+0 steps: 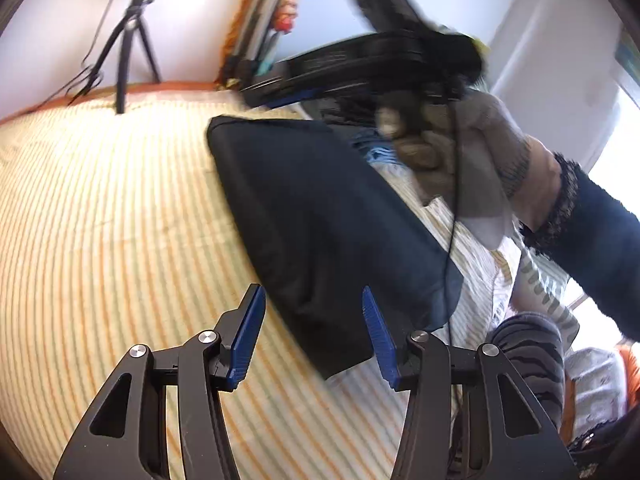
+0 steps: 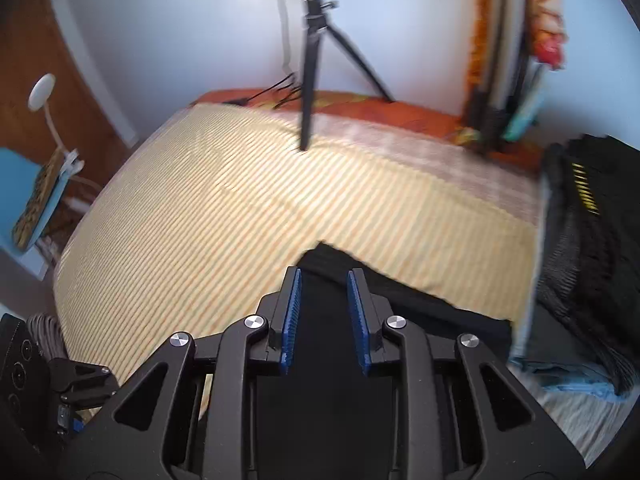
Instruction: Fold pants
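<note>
Judging the folded black pants [image 1: 320,216] on the bed [image 1: 120,220] soft, light and floppy, pinch a doubled edge: left tongs [image 1: 314,336] are spread and empty, right tongs [image 2: 324,312] narrowly parted, gripping nothing.

Right tool [image 1: 276,92] blurred; pants [image 2: 400,300] partly hidden beneath it.

The pants [image 1: 320,220] lie folded on the bed [image 1: 120,220], near its right edge; a tripod [image 1: 128,44] stands at the far edge.
</note>
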Available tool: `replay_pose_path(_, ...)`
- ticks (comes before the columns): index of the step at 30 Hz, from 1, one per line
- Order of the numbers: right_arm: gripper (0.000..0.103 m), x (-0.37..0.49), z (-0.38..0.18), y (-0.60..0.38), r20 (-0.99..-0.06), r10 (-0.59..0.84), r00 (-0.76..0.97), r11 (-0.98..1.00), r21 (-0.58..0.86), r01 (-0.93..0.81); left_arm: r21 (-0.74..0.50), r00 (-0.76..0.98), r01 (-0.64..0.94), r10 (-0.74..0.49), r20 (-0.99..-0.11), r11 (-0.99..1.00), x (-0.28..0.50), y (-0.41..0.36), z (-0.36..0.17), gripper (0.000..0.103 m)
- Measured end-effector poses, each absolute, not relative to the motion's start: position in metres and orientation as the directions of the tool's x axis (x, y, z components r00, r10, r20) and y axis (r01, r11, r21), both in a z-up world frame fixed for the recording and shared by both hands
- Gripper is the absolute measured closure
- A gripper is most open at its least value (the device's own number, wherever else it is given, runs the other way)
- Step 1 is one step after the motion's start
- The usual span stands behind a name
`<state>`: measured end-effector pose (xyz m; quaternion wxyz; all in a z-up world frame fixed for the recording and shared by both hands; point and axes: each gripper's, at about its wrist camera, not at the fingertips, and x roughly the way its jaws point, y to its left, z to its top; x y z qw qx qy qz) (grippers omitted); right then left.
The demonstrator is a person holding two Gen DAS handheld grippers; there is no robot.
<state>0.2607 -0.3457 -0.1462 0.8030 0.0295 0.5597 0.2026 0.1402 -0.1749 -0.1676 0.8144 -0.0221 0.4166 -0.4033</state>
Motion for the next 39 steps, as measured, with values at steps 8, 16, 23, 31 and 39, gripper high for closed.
replay_pose_path(8,0.081,0.278,-0.19,-0.326,-0.917,0.335,0.216,0.925,0.276,-0.262,-0.31,0.254,0.727,-0.659,-0.708,0.613,0.134,-0.209,-0.18,0.055)
replay_pose_path(16,0.081,0.28,-0.182,-0.338,-0.904,0.373,0.209,0.922,0.336,-0.193,-0.333,0.235,0.712,-0.656,-0.717,0.618,0.136,-0.203,-0.183,0.055)
replay_pose_path(23,0.032,0.225,-0.124,-0.432,-0.847,0.405,0.344,0.905,0.424,-0.022,-0.456,0.247,0.603,-0.697,-0.673,0.654,0.164,-0.164,-0.162,0.052)
replay_pose_path(31,0.031,0.169,-0.149,-0.511,-0.821,0.477,0.313,0.822,0.543,0.174,-0.618,0.145,0.448,-0.734,-0.664,0.647,0.205,-0.168,-0.189,0.052)
replay_pose_path(39,0.031,0.155,-0.178,-0.51,-0.746,0.621,0.241,0.729,0.663,0.17,-0.667,0.096,0.362,-0.738,-0.668,0.651,0.226,-0.176,-0.204,0.052)
